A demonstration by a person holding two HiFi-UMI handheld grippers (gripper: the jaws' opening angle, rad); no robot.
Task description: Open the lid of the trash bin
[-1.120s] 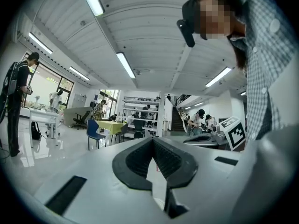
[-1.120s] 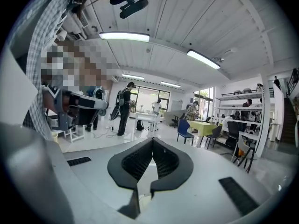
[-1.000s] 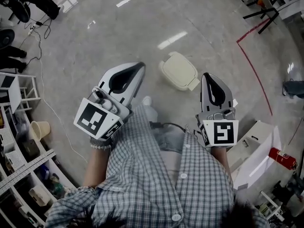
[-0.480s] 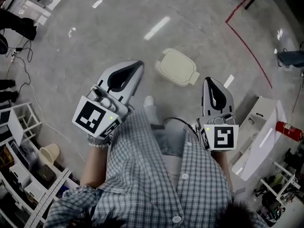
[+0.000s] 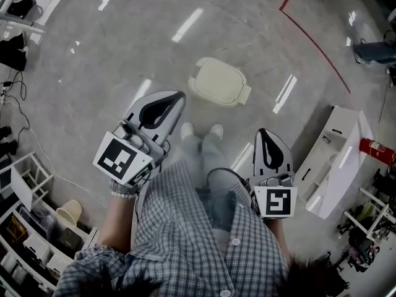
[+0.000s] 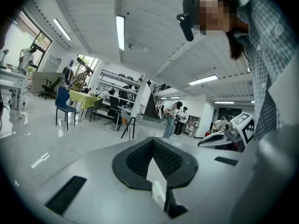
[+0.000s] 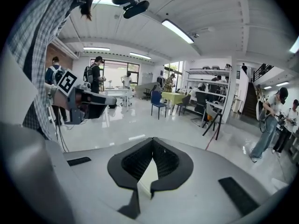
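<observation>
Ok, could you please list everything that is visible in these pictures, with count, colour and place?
trash bin: one, cream, lid closed, upper middle of the head view
floor line: one, red, upper right
fire extinguisher: one, red, far right
bucket: one, cream, lower left
chair: one, blue, beside a yellow-green table, left gripper view
shoes: two, white, just below the bin in the head view
left gripper: one, grey, jaws together, empty
right gripper: one, grey, jaws together, empty

Cream trash bin point(image 5: 218, 82), lid closed
</observation>
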